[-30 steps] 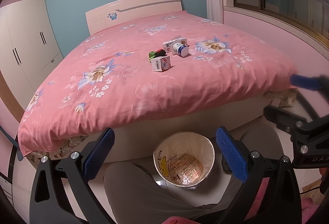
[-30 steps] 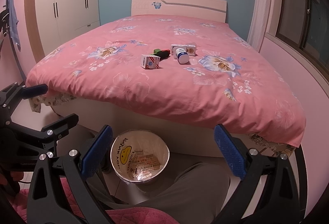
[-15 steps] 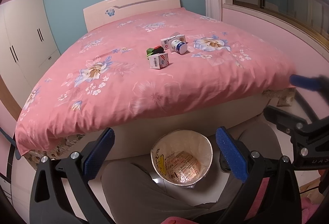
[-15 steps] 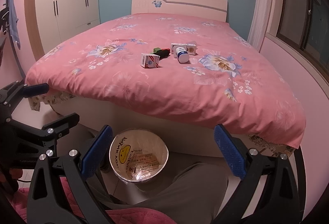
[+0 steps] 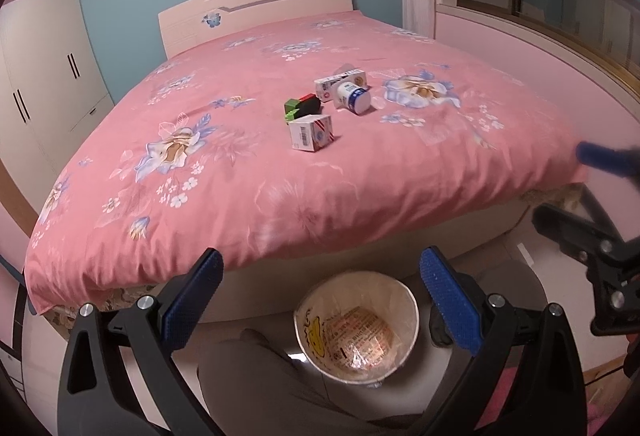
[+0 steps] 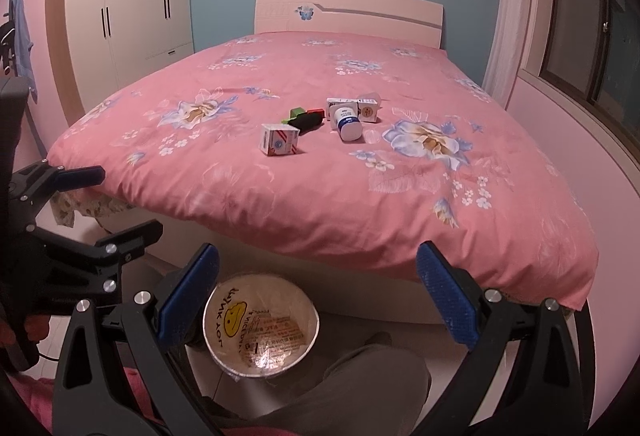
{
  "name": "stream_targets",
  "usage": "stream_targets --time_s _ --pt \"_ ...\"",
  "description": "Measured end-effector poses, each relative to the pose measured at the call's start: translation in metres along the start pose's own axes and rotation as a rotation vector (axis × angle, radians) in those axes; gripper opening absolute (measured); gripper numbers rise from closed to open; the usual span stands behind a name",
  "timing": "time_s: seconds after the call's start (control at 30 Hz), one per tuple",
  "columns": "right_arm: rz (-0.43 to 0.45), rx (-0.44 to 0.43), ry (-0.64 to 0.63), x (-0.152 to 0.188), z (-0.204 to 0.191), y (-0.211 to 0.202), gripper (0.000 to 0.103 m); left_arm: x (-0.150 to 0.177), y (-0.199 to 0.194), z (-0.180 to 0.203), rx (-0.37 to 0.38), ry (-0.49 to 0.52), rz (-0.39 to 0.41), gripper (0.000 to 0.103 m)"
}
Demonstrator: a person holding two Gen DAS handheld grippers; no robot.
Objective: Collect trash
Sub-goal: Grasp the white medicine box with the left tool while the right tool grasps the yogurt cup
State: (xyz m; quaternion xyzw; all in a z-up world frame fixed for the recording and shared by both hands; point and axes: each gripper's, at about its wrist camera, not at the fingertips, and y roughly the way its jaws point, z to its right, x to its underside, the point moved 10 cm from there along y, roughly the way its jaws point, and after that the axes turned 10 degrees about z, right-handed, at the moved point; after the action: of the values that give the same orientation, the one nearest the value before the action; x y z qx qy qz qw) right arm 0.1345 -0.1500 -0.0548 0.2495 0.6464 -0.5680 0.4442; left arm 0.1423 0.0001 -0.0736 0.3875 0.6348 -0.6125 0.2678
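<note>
Left claw (image 5: 320,300) and right claw (image 6: 318,294) both hanging wide open, empty, over the bin (image 5: 412,310); small box (image 5: 311,132), bottle (image 5: 353,97) lying on the bed (image 5: 240,164)

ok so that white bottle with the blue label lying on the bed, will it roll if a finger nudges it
Probably: the white bottle is round and lies on its side, so a sideways nudge could roll it. The soft bedspread should slow it. The long carton close behind may stop it rolling backward.

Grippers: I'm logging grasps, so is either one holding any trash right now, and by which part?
Nothing is held. The left hand-held gripper and right hand-held gripper are both open and empty above the bin; the boxes still lie on the bed.
</note>
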Motion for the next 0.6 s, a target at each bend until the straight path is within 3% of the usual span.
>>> stream_targets --time_s 0.6 --pt "-0.031 0.041 0.013 -0.053 0.045 0.118 0.096 -0.046 0.121 -0.021 0.011 -0.032 -0.074 0.101"
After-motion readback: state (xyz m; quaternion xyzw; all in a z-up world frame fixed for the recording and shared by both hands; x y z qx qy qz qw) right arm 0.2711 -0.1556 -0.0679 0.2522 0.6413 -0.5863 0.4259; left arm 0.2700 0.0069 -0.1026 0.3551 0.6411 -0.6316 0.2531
